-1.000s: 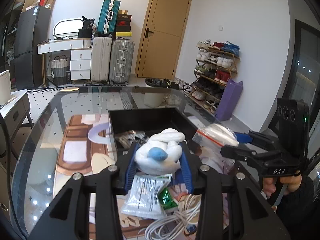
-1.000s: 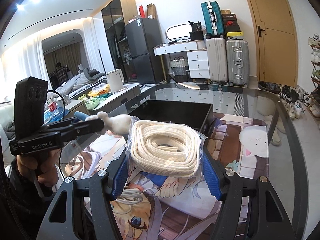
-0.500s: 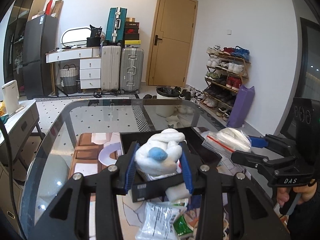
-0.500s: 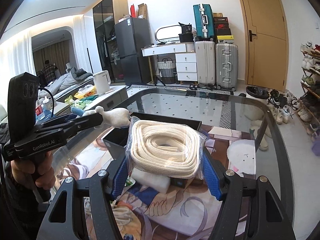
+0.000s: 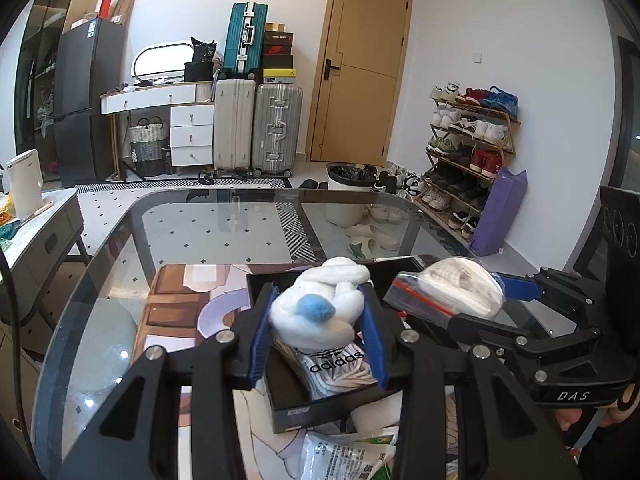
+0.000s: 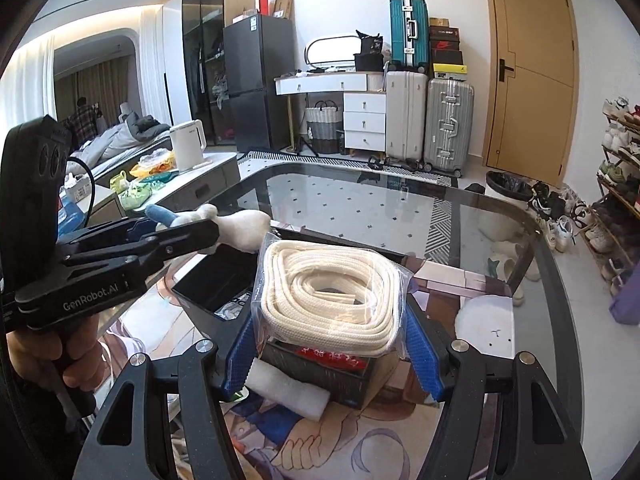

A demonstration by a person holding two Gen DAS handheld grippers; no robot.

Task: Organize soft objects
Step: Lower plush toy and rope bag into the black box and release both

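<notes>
Above black box on glass table | left gripper clamped on white plush toy, held over box's open interior | right gripper clamped on bagged cream rope coil, held over box's near edge | inside box: Adidas-marked packet | just beside box: white foam piece, printed pouch
</notes>
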